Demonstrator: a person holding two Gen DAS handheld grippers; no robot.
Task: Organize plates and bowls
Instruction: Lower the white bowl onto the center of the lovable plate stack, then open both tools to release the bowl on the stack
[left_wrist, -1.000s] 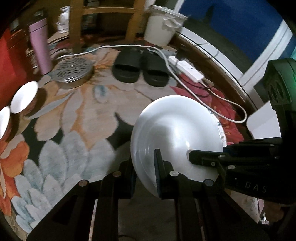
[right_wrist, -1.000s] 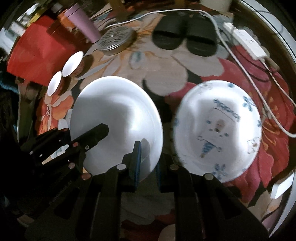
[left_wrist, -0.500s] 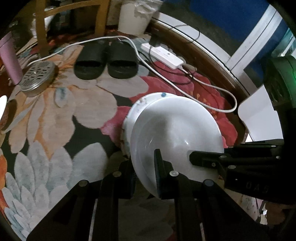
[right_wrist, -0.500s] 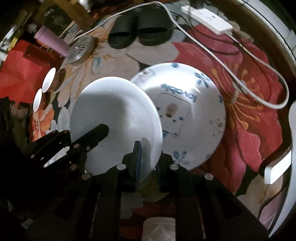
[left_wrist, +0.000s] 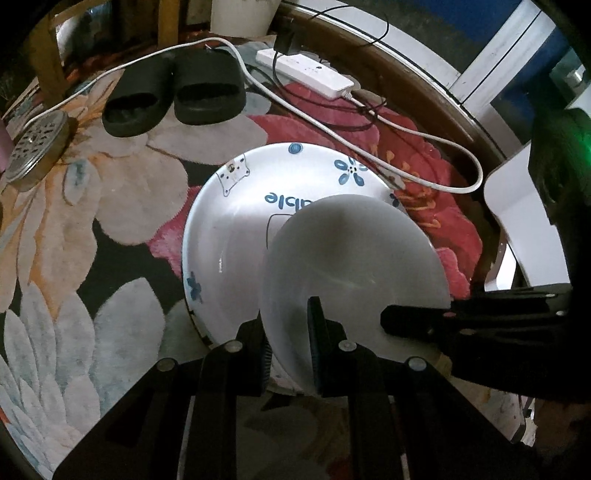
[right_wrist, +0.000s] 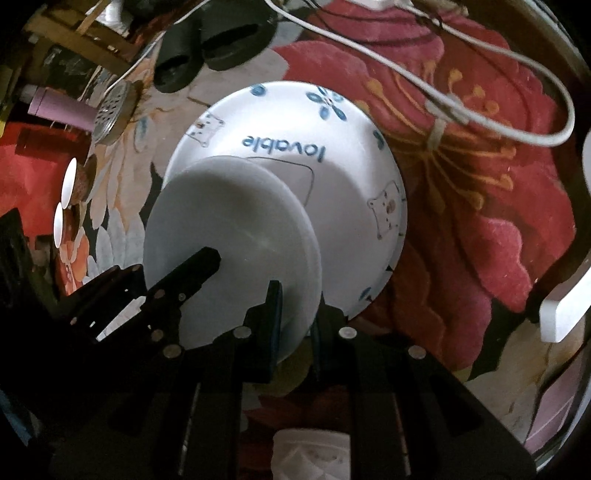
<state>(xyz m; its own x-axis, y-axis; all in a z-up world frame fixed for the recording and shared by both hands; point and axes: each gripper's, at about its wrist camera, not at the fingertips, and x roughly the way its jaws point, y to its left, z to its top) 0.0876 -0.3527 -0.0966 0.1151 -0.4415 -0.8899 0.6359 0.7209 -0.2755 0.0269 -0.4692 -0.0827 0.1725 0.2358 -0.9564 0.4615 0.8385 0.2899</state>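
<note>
Plain white plate carried over the patterned plate on the rug

Left wrist view: the left tongs (left_wrist: 290, 341) are clamped on the near rim of the plain white plate (left_wrist: 351, 266), and the right tongs (left_wrist: 391, 319) come in from three o'clock to pinch the same rim, likely sharing the weight to keep it level. Under it, toward eleven o'clock, the patterned plate (left_wrist: 236, 229) lies on the floral rug (left_wrist: 122, 192), with black slippers (left_wrist: 173, 92) further off at eleven. Right wrist view: the right tongs (right_wrist: 295, 314) bite the plain plate's (right_wrist: 229, 221) rim at six o'clock, the left tongs (right_wrist: 207, 262) hold it at eight; it overlaps the patterned plate (right_wrist: 351, 184), though contact is hard to judge.
</note>
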